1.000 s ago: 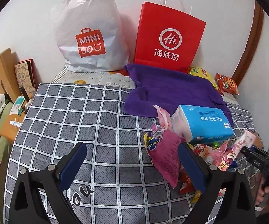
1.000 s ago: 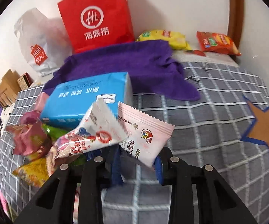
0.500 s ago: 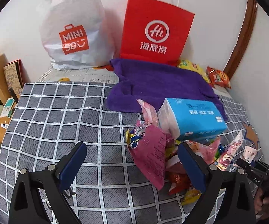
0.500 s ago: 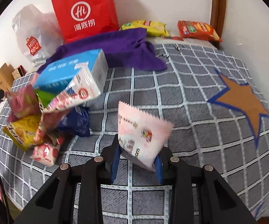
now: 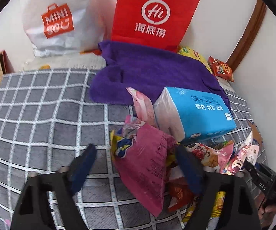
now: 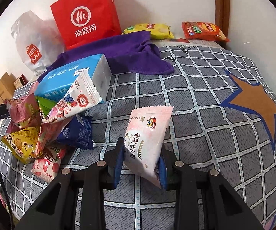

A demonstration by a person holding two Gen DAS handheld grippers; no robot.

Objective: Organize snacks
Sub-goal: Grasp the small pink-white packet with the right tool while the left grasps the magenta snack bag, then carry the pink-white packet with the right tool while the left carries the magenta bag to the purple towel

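Pale pink and glossy, the snowflake-print snack packet [image 6: 147, 143] stands pinched at its lower end between the blue pads of the right gripper [image 6: 140, 165], its long axis rising toward one o'clock and its crimped top edge uppermost, above the grey checked bedcover [image 6: 205, 99]. At nine o'clock from it lies the snack pile [image 6: 47, 126]: crinkled foil and plastic packets in yellow, red, navy and pink, heaped against a blue tissue pack [image 6: 70, 76], a soft rectangular block whose long axis runs toward two o'clock. In the left wrist view the left gripper [image 5: 136, 164] has its jaws closing around a magenta packet [image 5: 145, 164], a flat matte pouch whose long axis runs from eleven o'clock down to five o'clock; its pads do not yet press on it. At twelve o'clock a plush purple towel [image 5: 153, 72] lies rumpled, with a stiff red paper bag [image 5: 153, 15] and a crinkly white plastic bag [image 5: 61, 19] upright against the wall behind it.
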